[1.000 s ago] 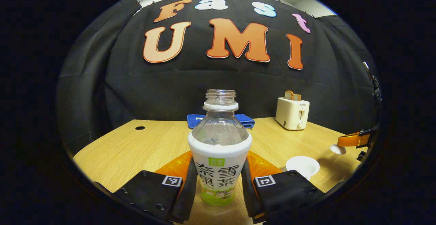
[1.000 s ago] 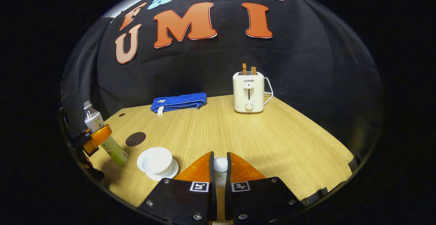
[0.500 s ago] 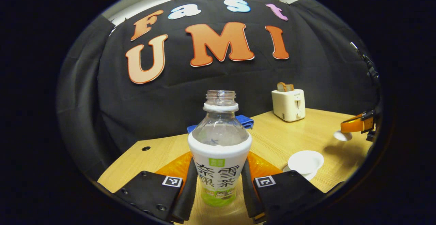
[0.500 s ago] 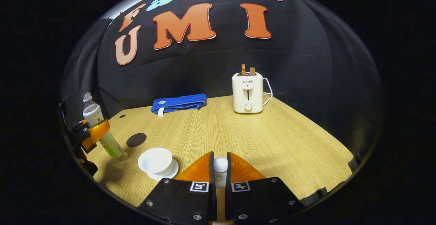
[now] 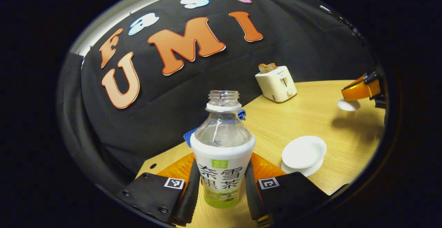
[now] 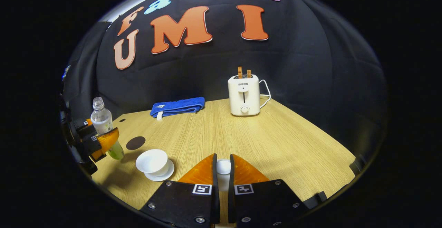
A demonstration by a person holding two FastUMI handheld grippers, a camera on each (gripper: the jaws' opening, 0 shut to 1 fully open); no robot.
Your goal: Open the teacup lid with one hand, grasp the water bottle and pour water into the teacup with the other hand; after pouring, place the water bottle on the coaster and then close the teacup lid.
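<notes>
Pale wood-grain worktop (image 6: 262, 134) ran back to the black cloth wall, with a white toaster (image 6: 243, 95) and a folded blue towel (image 6: 178, 106) at the far edge. Over the last second the left gripper (image 5: 221, 186) had rolled toward the open teacup (image 5: 303, 152) and carried the uncapped water bottle (image 5: 222, 152) off the worktop; in the right gripper view the bottle (image 6: 103, 126) now hung clear of the surface, just beside the cup (image 6: 152, 161) and its saucer (image 6: 159, 173). Its fingers pinched the labelled body from both sides. The right gripper (image 6: 223, 176) had scarcely moved: its fingers were pressed onto the knob of the teacup lid (image 6: 223, 167), holding it aloft to the cup's right, well apart from it. The dark round coaster (image 6: 135, 142) lay empty just behind the cup. No water had left the neck yet, so the pour looked about to begin; a further tilt over the cup's mouth seemed the next need.
</notes>
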